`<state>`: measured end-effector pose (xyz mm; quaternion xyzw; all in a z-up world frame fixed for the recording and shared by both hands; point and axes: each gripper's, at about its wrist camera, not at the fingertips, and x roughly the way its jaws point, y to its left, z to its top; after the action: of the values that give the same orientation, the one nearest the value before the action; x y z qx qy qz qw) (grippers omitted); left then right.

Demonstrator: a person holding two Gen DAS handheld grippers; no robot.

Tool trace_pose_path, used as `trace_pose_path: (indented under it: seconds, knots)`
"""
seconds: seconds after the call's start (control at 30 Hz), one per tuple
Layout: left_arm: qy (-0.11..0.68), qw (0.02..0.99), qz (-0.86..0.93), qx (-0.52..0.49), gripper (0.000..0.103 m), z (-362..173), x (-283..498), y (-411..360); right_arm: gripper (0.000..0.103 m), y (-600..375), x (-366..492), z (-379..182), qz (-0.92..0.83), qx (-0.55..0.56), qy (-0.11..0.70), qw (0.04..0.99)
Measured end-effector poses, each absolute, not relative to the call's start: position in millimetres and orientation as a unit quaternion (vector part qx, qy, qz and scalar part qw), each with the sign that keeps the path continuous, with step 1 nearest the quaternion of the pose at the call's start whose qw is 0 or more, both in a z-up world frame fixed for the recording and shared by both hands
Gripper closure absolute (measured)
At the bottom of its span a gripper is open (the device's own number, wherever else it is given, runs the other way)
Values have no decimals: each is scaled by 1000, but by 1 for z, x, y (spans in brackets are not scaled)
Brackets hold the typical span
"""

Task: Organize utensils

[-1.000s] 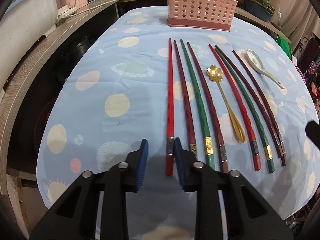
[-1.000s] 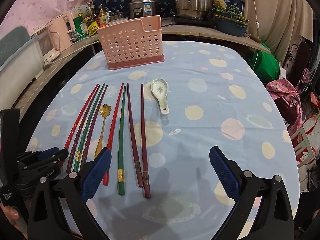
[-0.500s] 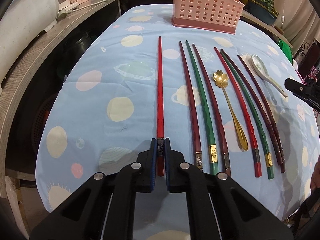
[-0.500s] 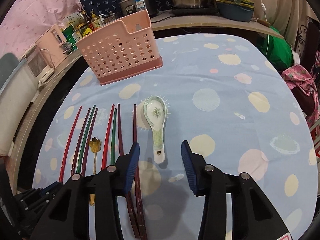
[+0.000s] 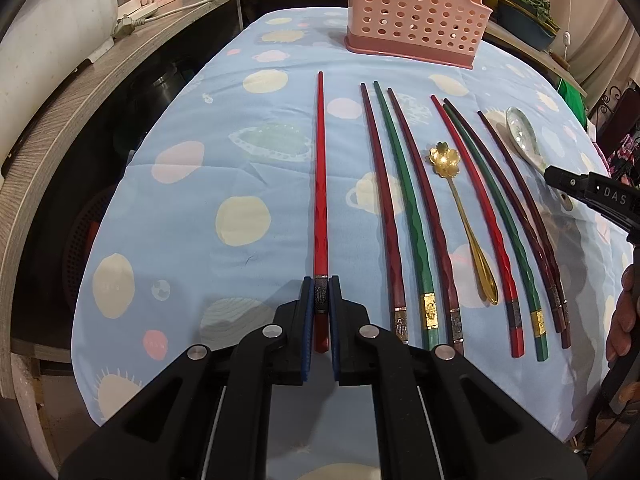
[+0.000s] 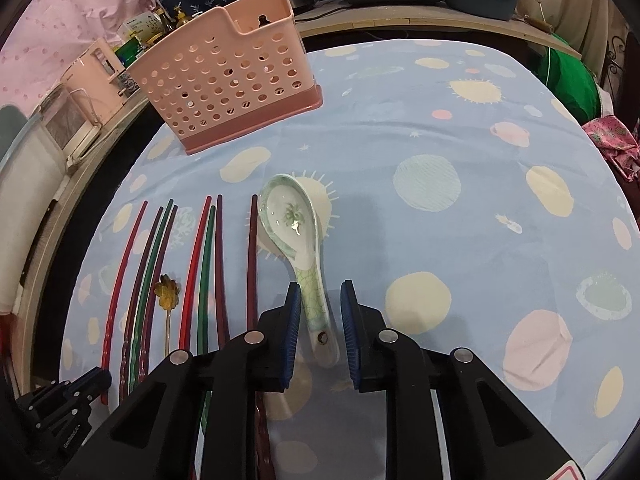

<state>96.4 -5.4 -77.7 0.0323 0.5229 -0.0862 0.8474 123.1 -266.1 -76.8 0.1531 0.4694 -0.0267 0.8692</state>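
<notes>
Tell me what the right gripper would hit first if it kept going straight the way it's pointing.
Most likely the ceramic spoon. The right gripper points down along it, its closing jaws already on either side of the handle without pressing it. Beyond the bowl lies the tablecloth. Depth is hard to judge.

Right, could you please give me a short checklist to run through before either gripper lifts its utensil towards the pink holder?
1. Left gripper shut on the red chopstick, pads on its metal band: ok.
2. Ceramic spoon handle between the right gripper pads: ok.
3. Right grip on the spoon: not ok; the jaws are closing, with gaps showing on both sides of the handle.
4. Red chopstick apart from the other chopsticks: ok.
5. Pink holder upright at the far end of the blue tablecloth: ok.
6. Free room inside the holder: cannot tell.
</notes>
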Motion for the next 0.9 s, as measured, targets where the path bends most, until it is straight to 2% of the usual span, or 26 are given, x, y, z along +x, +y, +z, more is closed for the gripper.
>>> trace_pose_path:
  seconds: [0.37,0.8,0.9]
  knots:
    - [524,847,-87,28,96,-77,96,-5,96,-258,115,-76,-26,139,462,876]
    - [513,855,-77,21,96,-64,87,6,98,-262,88,-45,-40,141,428,892]
    - [509,857,-77,21,96,-60,84,7,102,-264,80,-39,-41,144,423,894]
